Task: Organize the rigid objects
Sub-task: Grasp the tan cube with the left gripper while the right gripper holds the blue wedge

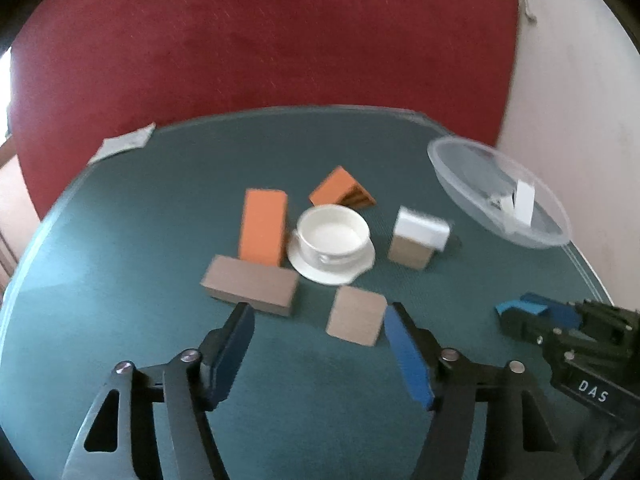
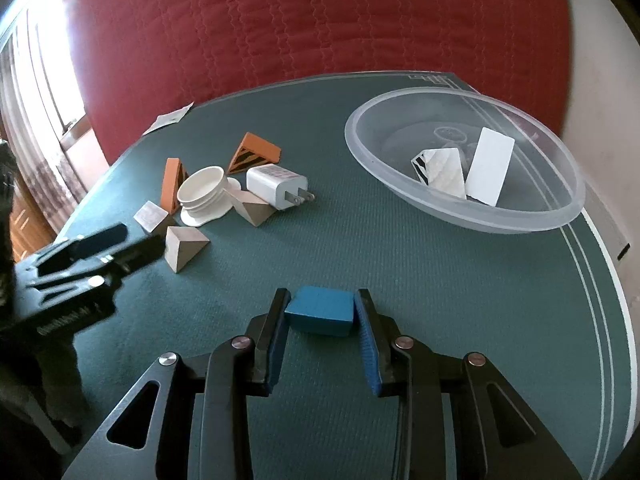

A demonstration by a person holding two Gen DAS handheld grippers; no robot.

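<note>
My right gripper is shut on a blue block just above the green table mat; the left wrist view shows that block at the far right. My left gripper stands open low over the mat. A tan wedge lies just ahead of its tips, close to the right finger, and no pad presses on it. A longer tan block lies by the left fingertip. A clear plastic bowl at the back right holds a white slab and a striped white wedge.
Clustered mid-table are a white ridged cup on its saucer, two orange wedges, a white plug charger resting on a tan block. A paper slip lies at the far left edge. A red quilt hangs behind the table.
</note>
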